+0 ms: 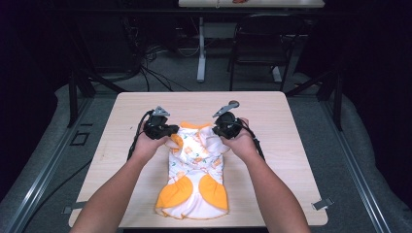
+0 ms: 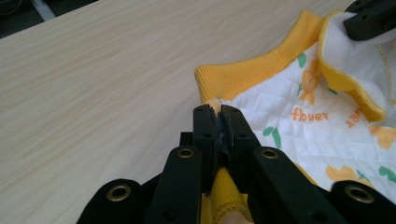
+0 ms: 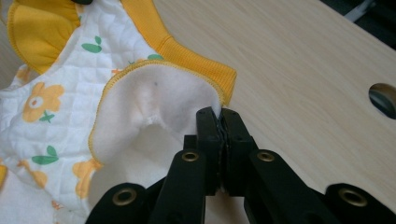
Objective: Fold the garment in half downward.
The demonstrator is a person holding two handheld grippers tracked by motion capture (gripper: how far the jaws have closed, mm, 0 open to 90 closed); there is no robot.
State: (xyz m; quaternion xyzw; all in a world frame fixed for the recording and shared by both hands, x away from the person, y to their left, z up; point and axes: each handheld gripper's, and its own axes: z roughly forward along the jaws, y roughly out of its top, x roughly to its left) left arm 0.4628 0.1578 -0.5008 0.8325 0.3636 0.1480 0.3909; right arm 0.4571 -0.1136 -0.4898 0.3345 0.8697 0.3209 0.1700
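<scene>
A small white quilted garment with orange trim and flower print lies lengthwise on the wooden table. My left gripper is shut on the garment's top left corner; in the left gripper view orange fabric is pinched between the black jaws beside the ribbed orange collar. My right gripper is shut on the top right corner; in the right gripper view the jaws clamp the white inner lining, which curls open. The top edge is raised off the table between both hands.
The garment's lower end with its orange patches rests near the table's front edge. A round hole in the tabletop lies right of the right gripper. A black chair and a white table leg stand beyond the far edge.
</scene>
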